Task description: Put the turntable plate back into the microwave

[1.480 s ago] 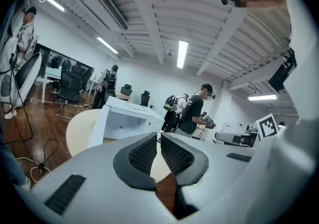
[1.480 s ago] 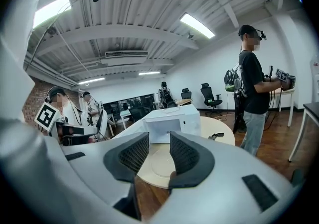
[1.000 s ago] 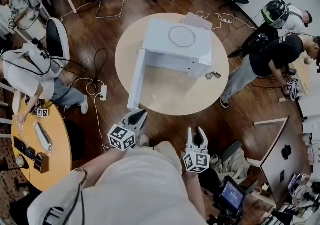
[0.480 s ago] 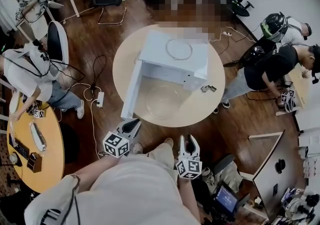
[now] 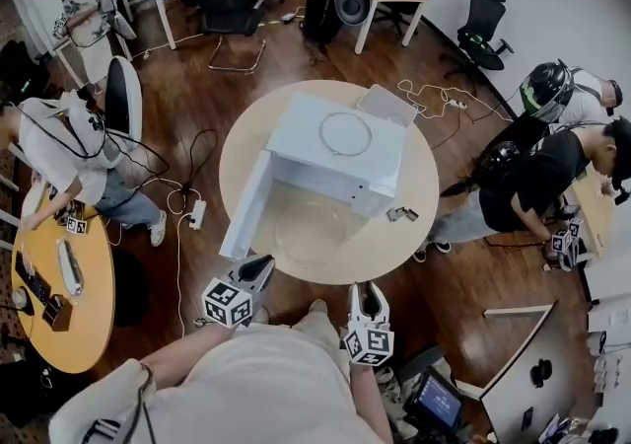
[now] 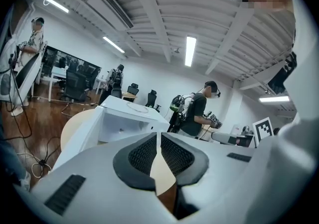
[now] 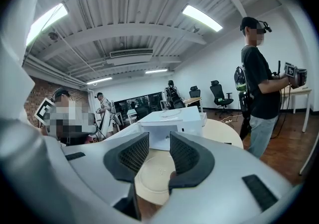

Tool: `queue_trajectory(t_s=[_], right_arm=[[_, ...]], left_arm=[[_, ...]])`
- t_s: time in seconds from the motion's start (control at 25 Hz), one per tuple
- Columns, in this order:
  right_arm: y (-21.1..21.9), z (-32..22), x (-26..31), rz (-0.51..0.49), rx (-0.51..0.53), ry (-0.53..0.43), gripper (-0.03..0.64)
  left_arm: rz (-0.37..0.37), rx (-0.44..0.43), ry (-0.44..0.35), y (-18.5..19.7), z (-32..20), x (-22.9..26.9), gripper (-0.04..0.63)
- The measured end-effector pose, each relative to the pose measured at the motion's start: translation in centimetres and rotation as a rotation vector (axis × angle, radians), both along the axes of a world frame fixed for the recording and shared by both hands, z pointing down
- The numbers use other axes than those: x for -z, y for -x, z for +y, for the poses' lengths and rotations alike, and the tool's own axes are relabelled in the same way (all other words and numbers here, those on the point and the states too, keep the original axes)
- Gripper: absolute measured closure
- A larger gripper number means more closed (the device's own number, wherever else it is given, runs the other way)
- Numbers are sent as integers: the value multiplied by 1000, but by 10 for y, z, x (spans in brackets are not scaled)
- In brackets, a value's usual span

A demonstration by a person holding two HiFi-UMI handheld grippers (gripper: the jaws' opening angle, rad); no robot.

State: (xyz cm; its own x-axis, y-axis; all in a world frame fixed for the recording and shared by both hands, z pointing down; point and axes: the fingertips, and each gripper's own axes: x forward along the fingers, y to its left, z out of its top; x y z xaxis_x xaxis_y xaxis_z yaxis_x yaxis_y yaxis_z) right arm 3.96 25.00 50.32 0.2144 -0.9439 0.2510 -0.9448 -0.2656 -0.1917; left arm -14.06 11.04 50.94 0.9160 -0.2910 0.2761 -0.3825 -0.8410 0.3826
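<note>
A clear turntable plate (image 5: 308,227) lies on the round desk (image 5: 416,176) before the open microwave (image 5: 340,148). Short of the microwave, the left gripper (image 5: 260,264) is closed and empty, and the right gripper (image 5: 367,288) is open and empty.

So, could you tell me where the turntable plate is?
The turntable plate lies on the round table in front of the open microwave, centre of the head view.

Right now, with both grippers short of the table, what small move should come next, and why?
Probably ease the right gripper forward toward the near rim of the glass plate: its jaws stand apart, while the left gripper is shut, and the plate lies flat on the table before the open microwave, untouched.
</note>
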Motion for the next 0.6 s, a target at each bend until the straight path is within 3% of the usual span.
queue_trajectory(t_s=[0.24, 0.6], right_arm=[[-50, -14, 5, 7, 39, -16, 502], [-100, -36, 0, -18, 94, -35, 502]], left_arm=[[5, 27, -18, -42, 1, 6, 583], [-49, 35, -2, -83, 8, -1, 583]])
